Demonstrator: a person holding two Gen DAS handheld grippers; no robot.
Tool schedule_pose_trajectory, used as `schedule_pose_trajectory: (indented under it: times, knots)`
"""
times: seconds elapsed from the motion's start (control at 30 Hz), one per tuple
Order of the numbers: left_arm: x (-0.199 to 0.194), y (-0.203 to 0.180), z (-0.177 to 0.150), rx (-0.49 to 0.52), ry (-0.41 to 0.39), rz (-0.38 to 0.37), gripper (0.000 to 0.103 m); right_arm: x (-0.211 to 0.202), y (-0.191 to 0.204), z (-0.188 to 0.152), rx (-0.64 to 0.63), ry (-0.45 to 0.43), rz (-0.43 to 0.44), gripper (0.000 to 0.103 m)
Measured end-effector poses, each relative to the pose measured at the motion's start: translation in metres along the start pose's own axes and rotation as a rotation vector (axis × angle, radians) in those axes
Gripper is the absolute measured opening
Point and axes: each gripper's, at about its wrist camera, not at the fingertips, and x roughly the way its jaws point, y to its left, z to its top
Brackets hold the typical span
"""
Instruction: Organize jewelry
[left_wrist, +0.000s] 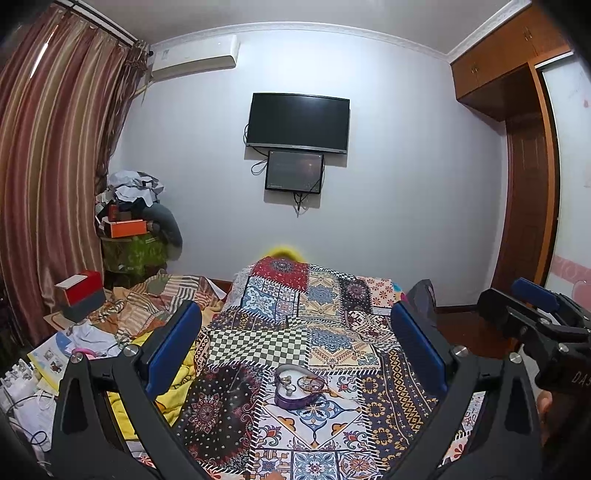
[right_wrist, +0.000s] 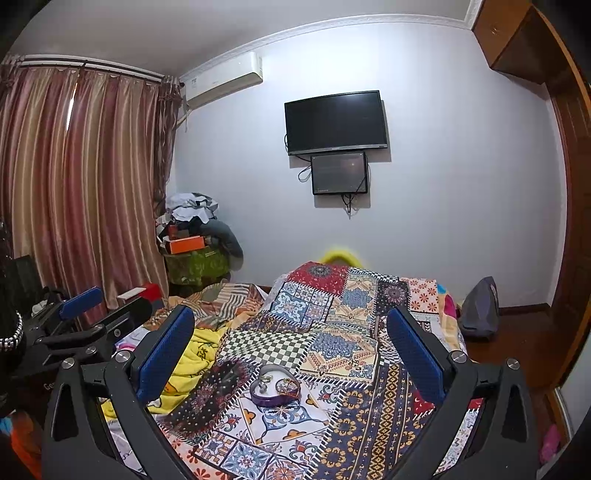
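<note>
A bed (left_wrist: 332, 314) covered by a patchwork blanket (left_wrist: 280, 343) fills the room's centre, with striped curtains (left_wrist: 48, 177) along one side and a dark television (left_wrist: 297, 122) mounted on the far wall above a smaller screen (left_wrist: 294, 171). The left claw (left_wrist: 295, 343) hangs above the blanket with its blue-padded fingers (left_wrist: 173, 343) spread wide and nothing between them; the right claw (right_wrist: 291, 347) is likewise wide apart and empty, held beside the left one. On the blanket, below and between the fingers in both views, sits a purple heart-shaped jewelry box (left_wrist: 295, 387), open at the top. Inside it lie rings (left_wrist: 286, 380) on one side and a beaded bracelet (left_wrist: 310, 382) on the other; finer detail of the pieces cannot be made out.
</note>
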Motion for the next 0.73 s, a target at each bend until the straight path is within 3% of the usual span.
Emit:
schedule_pose_trajectory:
  times: [0.73]
  knots:
    - [-0.0014, -0.0019, -0.0031, 0.014, -0.006, -0.007, 0.103, 0.0013, 0.0015, -0.0019, -0.001, 0.0, -0.005, 0.103]
